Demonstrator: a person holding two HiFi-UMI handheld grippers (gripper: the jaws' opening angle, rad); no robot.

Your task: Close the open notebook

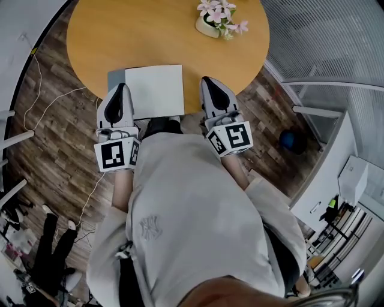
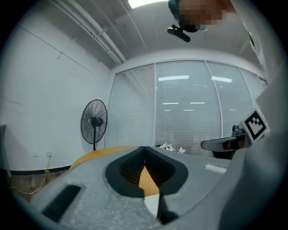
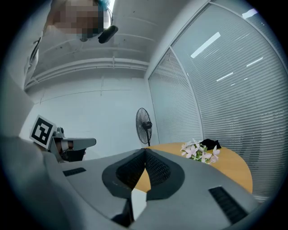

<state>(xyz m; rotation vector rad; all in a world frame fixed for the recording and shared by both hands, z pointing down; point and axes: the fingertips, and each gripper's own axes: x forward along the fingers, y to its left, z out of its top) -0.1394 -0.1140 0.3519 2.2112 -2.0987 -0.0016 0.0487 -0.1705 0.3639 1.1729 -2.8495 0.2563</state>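
On either side of the notebook (image 1: 154, 90): the left gripper (image 1: 123, 87) is just beside its left edge, and the right gripper (image 1: 206, 80) is near its right edge, with a little bare tabletop (image 1: 150, 36) between. The notebook lies flat at the rim of the tabletop nearest the person, white face up, with a narrow grey strip along its left edge. The flowers (image 1: 217, 15) stand well beyond the notebook, out of the way.

Jaws: both pairs are clenched, tips meeting, with nothing between them in either gripper view. Neither gripper touches the notebook.

Step in hand (judgement): approach, with the closing not yet begun. I cannot tell from the head view which side carries the loose cover. The grey strip suggests it lies at the left.

How to do it well (judgement):
- Clenched tips suit a slide-and-flip. Bring one tip low to the free edge and get under the cover only, not the whole block.
- Rest the other gripper lightly on the opposite half, since the notebook sits at the rim and could skate off.
- Carry the cover over the spine in an arc, lower it, then press it flat.
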